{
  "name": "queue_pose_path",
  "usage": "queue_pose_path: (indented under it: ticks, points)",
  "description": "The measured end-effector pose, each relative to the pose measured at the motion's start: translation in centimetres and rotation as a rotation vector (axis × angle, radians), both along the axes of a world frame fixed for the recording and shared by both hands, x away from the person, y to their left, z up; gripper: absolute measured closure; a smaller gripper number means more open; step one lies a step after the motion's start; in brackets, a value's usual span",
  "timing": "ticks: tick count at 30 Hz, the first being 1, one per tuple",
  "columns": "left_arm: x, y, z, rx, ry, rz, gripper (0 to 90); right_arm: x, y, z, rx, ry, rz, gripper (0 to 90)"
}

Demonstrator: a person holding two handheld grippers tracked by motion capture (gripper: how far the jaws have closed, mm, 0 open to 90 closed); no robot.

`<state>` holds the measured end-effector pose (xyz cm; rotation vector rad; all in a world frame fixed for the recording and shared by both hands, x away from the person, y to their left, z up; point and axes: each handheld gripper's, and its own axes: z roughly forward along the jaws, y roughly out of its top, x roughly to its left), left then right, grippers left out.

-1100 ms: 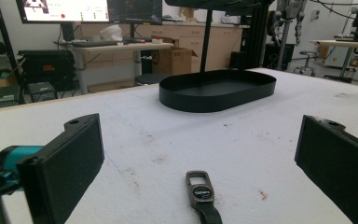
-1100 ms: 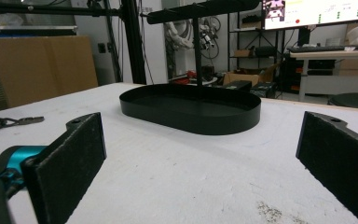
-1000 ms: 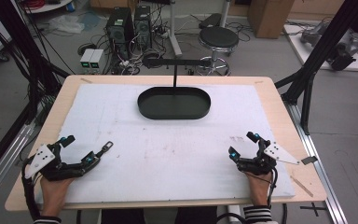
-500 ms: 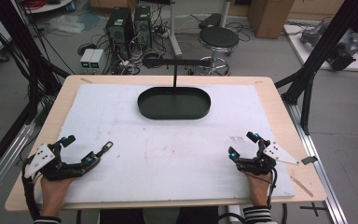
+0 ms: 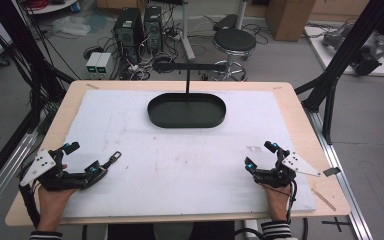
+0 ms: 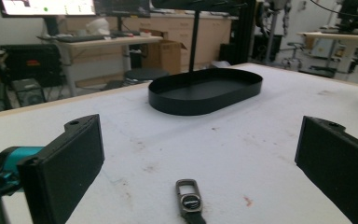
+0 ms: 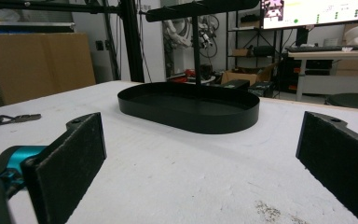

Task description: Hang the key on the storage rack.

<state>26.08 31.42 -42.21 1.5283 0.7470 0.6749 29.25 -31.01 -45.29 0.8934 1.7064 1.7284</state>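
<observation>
A small metal clip on a dark strap [image 6: 188, 201] lies flat on the white mat, just ahead of my left gripper [image 6: 198, 158] and centred between its wide-apart jaws. From above, the clip [image 5: 113, 159] rests at the near left beside my left gripper [image 5: 85, 158], which is open and holds nothing. My right gripper [image 5: 261, 155] sits at the near right of the mat, also open and with nothing in it [image 7: 200, 163]. A black oval tray [image 5: 186, 126] with an upright T-shaped stand [image 5: 187, 82] is at the far middle, well beyond both grippers. Far off to the left in the right gripper view lies the clip [image 7: 9, 119].
The white mat [image 5: 180, 165] covers most of the wooden table [image 5: 300, 100], with faint stains near the middle. Black frame posts [image 5: 330, 75] stand at the table's right and left sides. A stool and computer cases are on the floor behind the table.
</observation>
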Motion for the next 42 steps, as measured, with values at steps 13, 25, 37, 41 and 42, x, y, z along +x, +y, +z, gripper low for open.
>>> queue_pose_path:
  ticks: [13, 25, 37, 41, 42]
  points:
    - [0.4, 0.4, 3.3, 0.206, 0.086, -0.02, 2.3, 0.0, 0.0, 0.0, 0.001, 0.002, -0.001, 0.3]
    - [1.1, 0.5, 6.4, 0.444, 0.194, -0.097, 2.4, 0.0, 0.0, 0.0, -0.003, -0.003, -0.002, 0.3]
    - [2.6, -0.8, 6.9, 0.582, 0.415, -0.127, 2.4, 0.0, 0.0, 0.0, -0.003, -0.003, 0.0, 0.3]
    - [2.9, -1.0, 6.4, 0.603, 0.47, -0.123, 2.4, 0.0, 0.0, 0.0, -0.003, -0.004, -0.001, 0.3]
    - [2.9, -1.0, 6.2, 0.605, 0.473, -0.127, 2.4, 0.0, 0.0, 0.0, -0.001, 0.003, 0.001, 0.3]
